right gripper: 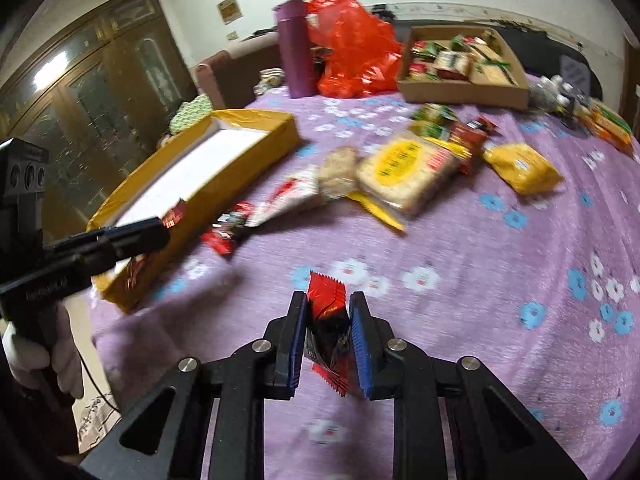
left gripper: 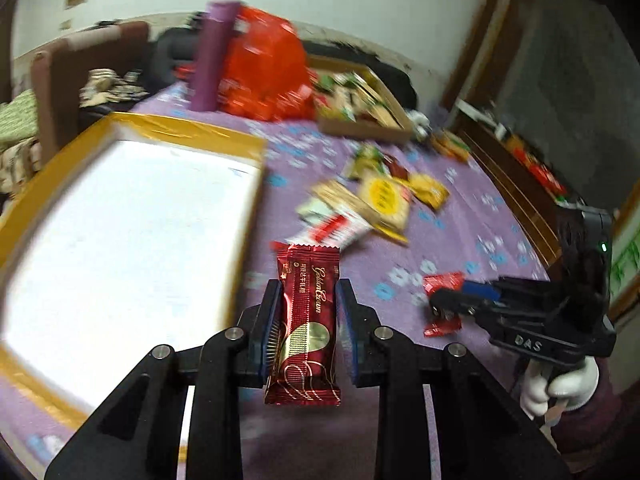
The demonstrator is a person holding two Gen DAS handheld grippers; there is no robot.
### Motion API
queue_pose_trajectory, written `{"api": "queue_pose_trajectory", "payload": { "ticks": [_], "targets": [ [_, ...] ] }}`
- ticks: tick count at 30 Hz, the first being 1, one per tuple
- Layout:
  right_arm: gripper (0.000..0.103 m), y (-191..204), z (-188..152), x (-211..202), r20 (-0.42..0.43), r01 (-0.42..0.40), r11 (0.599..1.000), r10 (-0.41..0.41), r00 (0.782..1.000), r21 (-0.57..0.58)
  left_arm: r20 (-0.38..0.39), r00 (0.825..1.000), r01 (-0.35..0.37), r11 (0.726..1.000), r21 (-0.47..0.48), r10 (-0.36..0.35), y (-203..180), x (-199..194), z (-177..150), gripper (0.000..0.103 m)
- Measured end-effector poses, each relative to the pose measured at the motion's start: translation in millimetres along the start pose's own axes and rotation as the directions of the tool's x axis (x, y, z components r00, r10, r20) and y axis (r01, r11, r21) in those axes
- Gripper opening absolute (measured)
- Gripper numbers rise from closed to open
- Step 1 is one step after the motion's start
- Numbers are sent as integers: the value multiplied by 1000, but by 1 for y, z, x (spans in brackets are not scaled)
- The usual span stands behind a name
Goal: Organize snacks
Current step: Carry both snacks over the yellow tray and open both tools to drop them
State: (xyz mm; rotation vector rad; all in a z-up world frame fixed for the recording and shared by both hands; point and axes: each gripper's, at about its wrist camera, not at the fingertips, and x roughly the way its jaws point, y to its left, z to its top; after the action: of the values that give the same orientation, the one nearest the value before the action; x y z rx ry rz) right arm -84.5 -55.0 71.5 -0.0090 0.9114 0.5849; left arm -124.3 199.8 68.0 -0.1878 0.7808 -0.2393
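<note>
The worktop [right gripper: 460,240] under its purple flowered cloth spreads ahead of both my tools; the yellow-walled box [left gripper: 120,240] sits just left of my left tool [left gripper: 308,292]; loose snack packs [right gripper: 404,176] lie ahead; my left tool is clamped on a dark red bar [left gripper: 306,320]; my right tool [right gripper: 328,300] pinches a small red packet [right gripper: 326,300].

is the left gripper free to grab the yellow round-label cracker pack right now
Probably not yet: the left gripper is shut on a red Golden Crown bar. The cracker pack lies uncovered ahead on the purple cloth, so the path looks open once the bar is released.
</note>
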Motion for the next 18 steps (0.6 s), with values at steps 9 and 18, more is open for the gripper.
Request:
{"api": "queue_pose_trajectory", "payload": {
  "ticks": [9, 18],
  "targets": [
    [22, 76, 32, 9, -20, -163, 983, 162, 987, -85, 83, 988, -116, 979, -165, 131, 82, -39, -7, 25],
    [22, 150, 72, 52, -88, -307, 947, 300, 950, -96, 68, 985, -139, 963, -231, 158, 126, -34, -11, 25]
  ]
}}
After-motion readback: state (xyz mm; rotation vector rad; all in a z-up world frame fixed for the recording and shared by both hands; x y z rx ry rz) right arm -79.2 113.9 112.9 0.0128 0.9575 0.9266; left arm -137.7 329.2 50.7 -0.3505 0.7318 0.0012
